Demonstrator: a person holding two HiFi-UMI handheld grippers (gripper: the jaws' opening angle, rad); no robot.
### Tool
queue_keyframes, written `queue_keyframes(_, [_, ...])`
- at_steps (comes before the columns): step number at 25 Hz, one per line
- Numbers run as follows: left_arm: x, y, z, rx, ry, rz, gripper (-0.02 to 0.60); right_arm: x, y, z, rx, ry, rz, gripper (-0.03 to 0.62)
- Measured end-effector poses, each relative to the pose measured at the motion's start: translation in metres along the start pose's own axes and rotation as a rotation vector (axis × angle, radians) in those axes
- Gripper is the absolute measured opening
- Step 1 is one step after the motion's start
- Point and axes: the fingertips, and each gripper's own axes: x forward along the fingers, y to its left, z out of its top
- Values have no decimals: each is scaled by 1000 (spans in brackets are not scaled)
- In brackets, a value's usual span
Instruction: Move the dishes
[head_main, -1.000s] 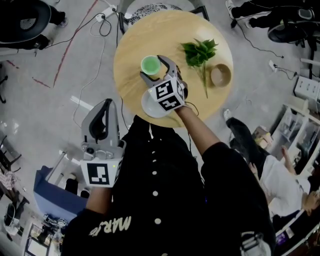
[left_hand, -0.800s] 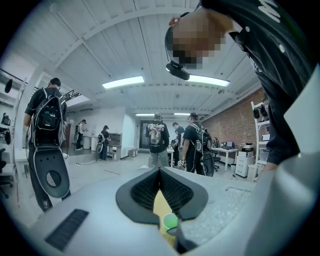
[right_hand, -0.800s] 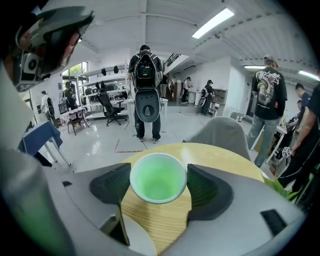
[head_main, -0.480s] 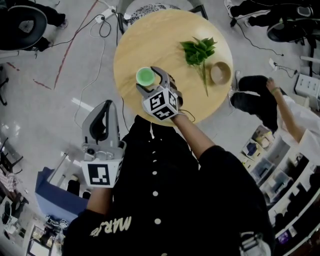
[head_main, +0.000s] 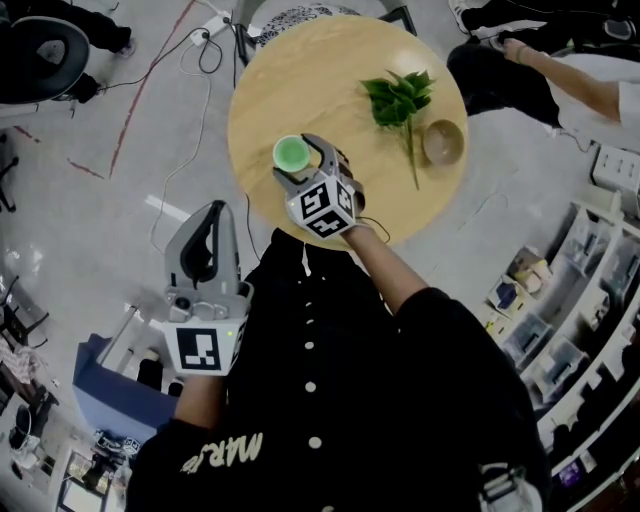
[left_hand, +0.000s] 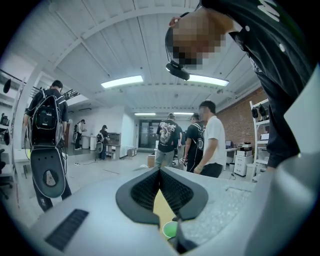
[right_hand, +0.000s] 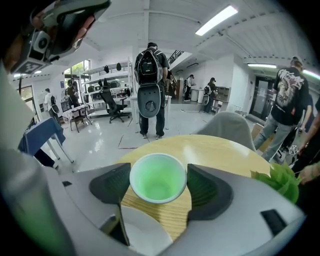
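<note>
Cup (right_hand: 158, 178): round, smooth-rimmed, pale green

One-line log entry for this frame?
right gripper: shut on cup | left gripper: shut, empty, away from table | plate: below right gripper

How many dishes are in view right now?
3: the green cup held in the right gripper, the white plate just below that gripper, nearer the person, and the brown bowl near the right edge of the table. The gripper may hide something beneath it.
</note>
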Motion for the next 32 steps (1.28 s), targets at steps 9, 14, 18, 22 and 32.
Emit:
queue_keyframes(9, [-3, -3, -1, -1, -3, -2, 3, 0, 3, -3, -5, -22, 2, 371])
queue_keyframes(14, [-7, -4, 5, 5, -12, -2, 3, -6, 5, 6, 5, -45, 5, 391])
queue_keyframes(18, [-7, -6, 8, 11, -23, -4, 3, -14, 3, 13, 21, -67, 1, 388])
queue_keyframes(22, [-9, -12, 17, 23, -46, -17, 3, -32, -1, 26, 48, -105, -13, 373])
queue_keyframes(32, [1, -36, 46, 63, -105, -82, 3, -103, -36, 34, 185, -173, -76, 313])
